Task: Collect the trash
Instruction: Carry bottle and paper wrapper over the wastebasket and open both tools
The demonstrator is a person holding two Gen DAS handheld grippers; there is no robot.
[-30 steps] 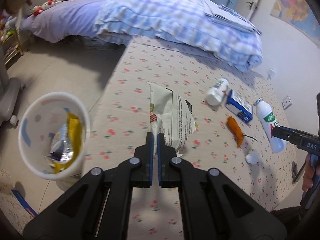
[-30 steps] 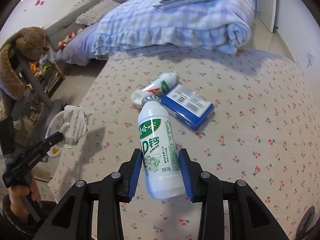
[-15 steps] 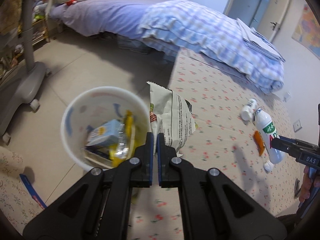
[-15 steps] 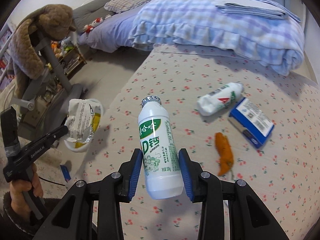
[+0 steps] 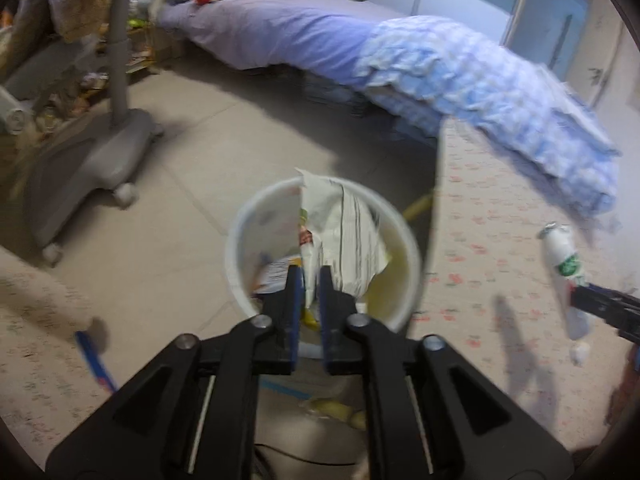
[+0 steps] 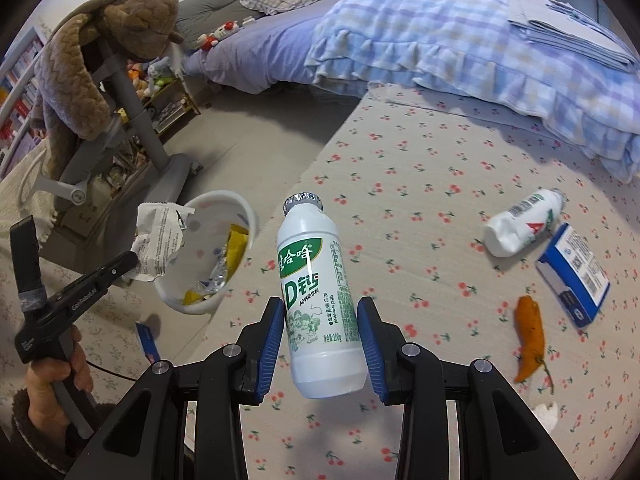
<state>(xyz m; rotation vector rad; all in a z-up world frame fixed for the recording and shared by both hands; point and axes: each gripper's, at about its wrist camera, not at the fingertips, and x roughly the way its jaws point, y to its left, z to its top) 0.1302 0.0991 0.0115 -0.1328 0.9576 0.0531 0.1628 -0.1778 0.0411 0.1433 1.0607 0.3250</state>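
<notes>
— Left tool (image 5: 308, 276)?
— Jaws have just been parting, a narrow gap now, the crumpled snack wrapper (image 5: 344, 236) between them, right above the white bin (image 5: 240, 264).
— Right tool (image 6: 322, 322)?
— Clamped on the white drink bottle (image 6: 318, 300), off the bed; bin to its left.

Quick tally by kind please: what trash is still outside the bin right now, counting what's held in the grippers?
Bottles: 2, one held, one lying on the mat
Snack bags: 1, held over the bin
Boxes: 1, blue
Orange scraps: 1
White crumpled scraps: 1
Total: 6
</notes>
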